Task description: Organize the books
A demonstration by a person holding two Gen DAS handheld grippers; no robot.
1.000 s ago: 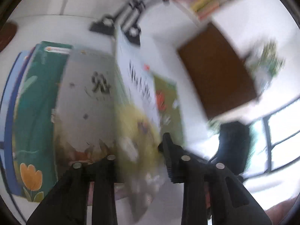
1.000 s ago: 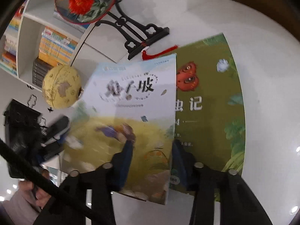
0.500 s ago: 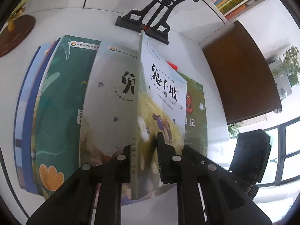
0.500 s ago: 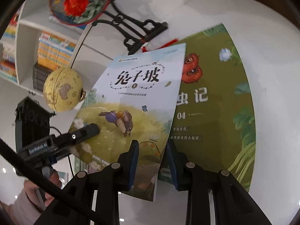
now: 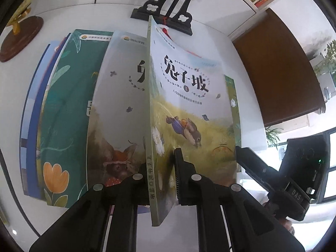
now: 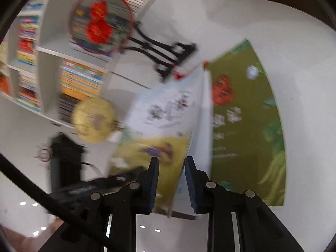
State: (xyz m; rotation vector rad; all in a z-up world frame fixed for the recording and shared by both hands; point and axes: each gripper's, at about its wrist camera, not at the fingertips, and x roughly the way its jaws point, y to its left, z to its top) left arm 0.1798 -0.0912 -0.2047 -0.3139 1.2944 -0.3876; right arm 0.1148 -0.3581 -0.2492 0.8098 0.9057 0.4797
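left gripper (image 5: pixel 160 174) jaws pinch the thin glossy rabbit book (image 5: pixel 189 109) at its green spine, upright above flat paperbacks (image 5: pixel 63 109) on the smooth white table (image 5: pixel 16 88); right gripper (image 6: pixel 171 180) jaws are closing around its page edge, blurred.

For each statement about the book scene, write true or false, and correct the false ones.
1. The left gripper is clamped on the spine edge of the rabbit book. True.
2. The rabbit book lies flat on the table. False: it stands up on edge.
3. A black stand sits on the table behind the books. True.
4. The green tulip book lies to the right of the rabbit book. False: it lies to its left.
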